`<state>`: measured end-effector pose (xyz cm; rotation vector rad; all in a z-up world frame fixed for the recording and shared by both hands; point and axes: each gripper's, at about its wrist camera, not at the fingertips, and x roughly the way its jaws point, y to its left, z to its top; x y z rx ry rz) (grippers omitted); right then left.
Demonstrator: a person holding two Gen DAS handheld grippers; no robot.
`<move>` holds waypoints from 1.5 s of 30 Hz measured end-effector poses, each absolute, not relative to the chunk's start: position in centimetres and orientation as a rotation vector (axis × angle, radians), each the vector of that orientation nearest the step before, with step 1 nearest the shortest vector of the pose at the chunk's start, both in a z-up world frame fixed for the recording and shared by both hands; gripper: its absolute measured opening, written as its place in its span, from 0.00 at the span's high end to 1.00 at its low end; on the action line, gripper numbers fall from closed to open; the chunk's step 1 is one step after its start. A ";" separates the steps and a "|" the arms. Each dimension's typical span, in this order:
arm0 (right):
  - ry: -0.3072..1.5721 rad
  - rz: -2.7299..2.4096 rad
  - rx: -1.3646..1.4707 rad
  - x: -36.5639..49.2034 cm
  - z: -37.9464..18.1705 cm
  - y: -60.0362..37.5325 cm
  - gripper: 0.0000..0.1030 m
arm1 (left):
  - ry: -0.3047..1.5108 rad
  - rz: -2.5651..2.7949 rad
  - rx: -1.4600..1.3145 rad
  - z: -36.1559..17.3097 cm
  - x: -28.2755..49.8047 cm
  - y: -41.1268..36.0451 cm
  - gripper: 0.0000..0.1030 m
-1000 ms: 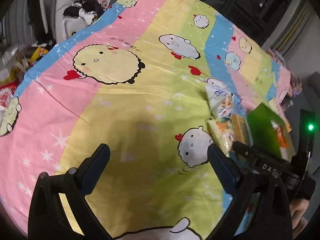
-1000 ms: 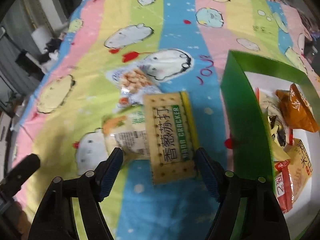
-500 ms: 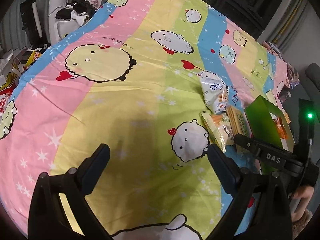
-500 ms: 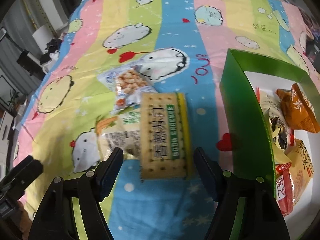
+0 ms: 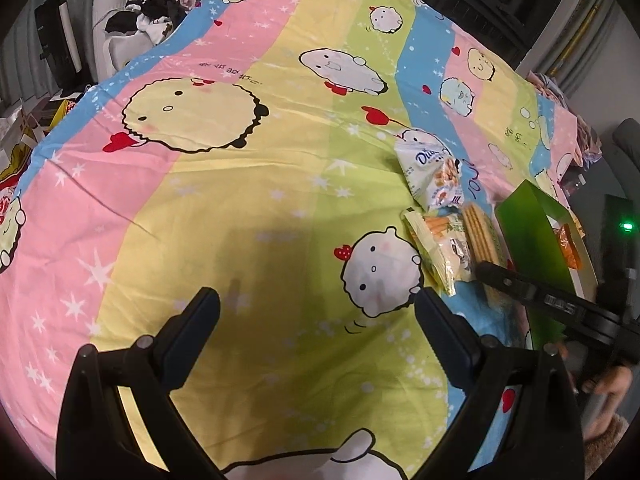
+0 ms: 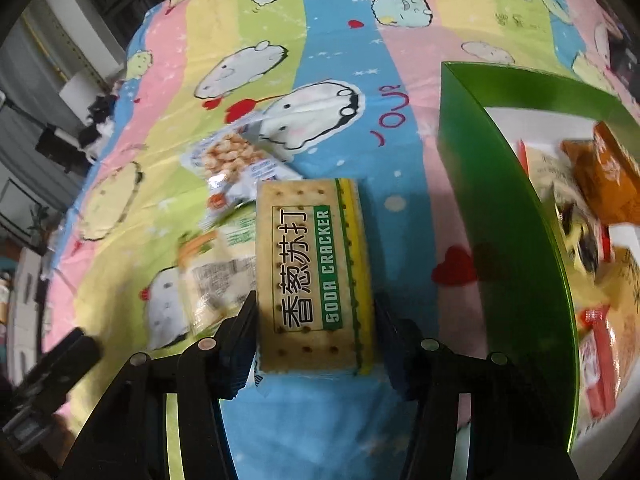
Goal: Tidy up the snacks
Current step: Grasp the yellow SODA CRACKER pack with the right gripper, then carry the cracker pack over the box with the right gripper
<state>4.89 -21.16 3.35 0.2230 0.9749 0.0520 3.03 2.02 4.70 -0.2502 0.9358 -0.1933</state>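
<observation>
A soda cracker pack (image 6: 312, 272) lies on the cartoon bedsheet (image 6: 328, 40), between the fingers of my right gripper (image 6: 314, 320). Its jaws are closing, and both pads touch the pack's long sides. Left of it lie a pale green snack bag (image 6: 216, 272) and a white-blue snack bag (image 6: 232, 164). A green box (image 6: 500, 200) stands to the right with several snack packs inside, among them an orange bag (image 6: 612, 176). My left gripper (image 5: 316, 320) hangs open over bare sheet, left of the same cracker pack (image 5: 482, 236) and green box (image 5: 528, 232).
The bed's far left edge drops to a floor with dark clothes (image 5: 152, 16) and loose packets (image 5: 16, 152). A person's hand (image 5: 608, 384) holds the right tool at the lower right of the left wrist view. Open sheet (image 5: 240, 200) spreads to the left of the snacks.
My right gripper has come down around the cracker pack and its jaws have narrowed until the pads meet its sides. The left gripper has barely moved and stays open.
</observation>
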 end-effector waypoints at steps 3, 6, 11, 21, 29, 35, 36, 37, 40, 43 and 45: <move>0.967 0.133 0.199 3.4 4.6 -19.8 0.46 | 0.938 -0.185 -0.254 4.7 3.2 2.2 0.05; 1.015 0.219 0.215 2.4 4.7 -18.3 0.46 | 0.951 -0.163 -0.266 4.4 3.3 2.5 0.05; 1.121 0.275 0.174 2.2 3.2 -15.8 0.46 | 0.955 -0.152 -0.266 4.4 3.2 2.6 0.06; 0.993 0.287 0.374 1.8 5.7 -19.7 0.39 | 0.991 -0.353 -0.347 4.3 2.5 0.5 0.36; 1.017 0.337 0.445 3.0 3.7 -19.3 0.47 | 1.020 -0.524 -0.350 3.4 1.6 -3.6 0.57; 1.070 0.332 0.433 3.6 1.4 -18.4 0.54 | 1.031 -0.518 -0.315 2.6 1.6 -5.3 0.61; 1.066 0.328 0.440 3.7 1.3 -18.4 0.54 | 1.026 -0.520 -0.323 2.6 1.6 -5.3 0.61; 1.065 0.326 0.438 3.6 1.5 -18.3 0.54 | 1.024 -0.521 -0.326 2.7 1.6 -5.2 0.61; 1.043 0.339 0.427 3.0 2.4 -18.2 0.54 | 0.986 -0.508 -0.311 4.0 1.1 -5.1 0.61; 1.006 0.356 0.429 2.3 3.9 -18.3 0.54 | 0.933 -0.504 -0.290 5.8 0.4 -5.1 0.61; 0.969 0.372 0.432 1.6 5.2 -18.6 0.54 | 0.891 -0.501 -0.268 7.3 -0.1 -5.5 0.61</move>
